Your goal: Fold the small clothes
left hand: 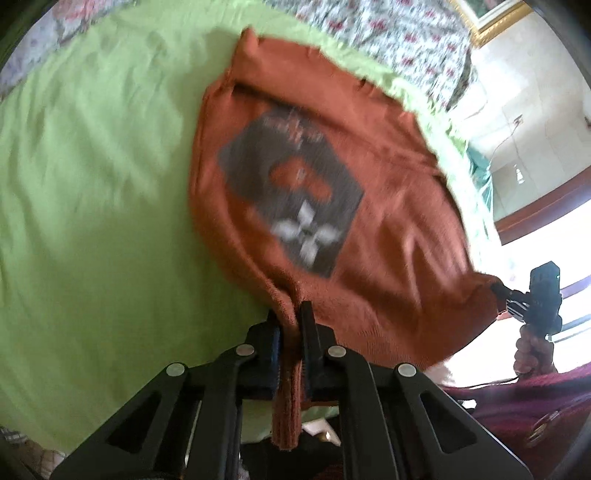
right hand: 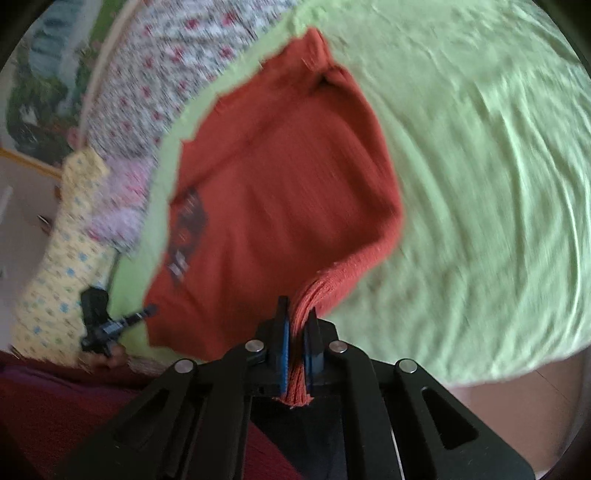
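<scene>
A small rust-orange knit top (left hand: 388,236) with a dark square print (left hand: 295,192) is stretched over the light green bedsheet (left hand: 92,184). My left gripper (left hand: 290,314) is shut on a bunched ribbed edge of the top. My right gripper (right hand: 297,310) is shut on another ribbed corner of the top (right hand: 280,192). Each gripper shows in the other's view: the right one (left hand: 498,288) at the top's far corner, the left one (right hand: 149,310) at the top's lower left edge. The frames are blurred by motion.
A floral bedcover (left hand: 388,33) lies beyond the green sheet. A yellow patterned cloth (right hand: 62,258) and a pink garment (right hand: 122,206) lie at the bed's edge. The person's dark red clothing (right hand: 55,417) is close below. The floor (right hand: 535,402) lies past the sheet's edge.
</scene>
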A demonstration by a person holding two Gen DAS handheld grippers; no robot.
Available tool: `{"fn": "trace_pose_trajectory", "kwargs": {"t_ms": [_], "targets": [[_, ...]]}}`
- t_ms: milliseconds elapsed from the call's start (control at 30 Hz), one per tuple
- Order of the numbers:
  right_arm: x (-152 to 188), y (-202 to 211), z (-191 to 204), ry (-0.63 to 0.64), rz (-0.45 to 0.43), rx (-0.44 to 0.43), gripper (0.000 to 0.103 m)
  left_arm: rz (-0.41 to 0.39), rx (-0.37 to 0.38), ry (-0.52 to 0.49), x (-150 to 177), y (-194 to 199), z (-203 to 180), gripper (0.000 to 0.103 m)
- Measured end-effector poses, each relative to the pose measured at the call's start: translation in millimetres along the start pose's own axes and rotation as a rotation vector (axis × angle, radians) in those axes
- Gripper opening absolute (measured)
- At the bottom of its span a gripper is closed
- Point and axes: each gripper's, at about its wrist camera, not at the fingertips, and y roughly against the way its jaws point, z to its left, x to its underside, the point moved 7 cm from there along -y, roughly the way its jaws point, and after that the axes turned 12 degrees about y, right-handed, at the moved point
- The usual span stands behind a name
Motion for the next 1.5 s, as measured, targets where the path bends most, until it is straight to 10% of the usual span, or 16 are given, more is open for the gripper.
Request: {"fn": "trace_pose_trajectory", "kwargs": {"t_ms": [500,1067,1500], "targets": [[-146.9,12.3,-7.0,-0.036,-0.279,-0.050,0.007,-0.244,0.080,0.053,-160.6,20.2,-35.7,0.004],[-289.4,-54.4,-54.1,-0.010,-0.264,0.028,0.007,-0.295,0.033,0.118,-313.5,-47.3,-38.0,0.004],[-324.9,-132.4,-115.9,-0.083,-0.114,0.103,0.008,-0.209,-0.081,0.222,-357.2,-137.0,-0.5,0.004]]}}
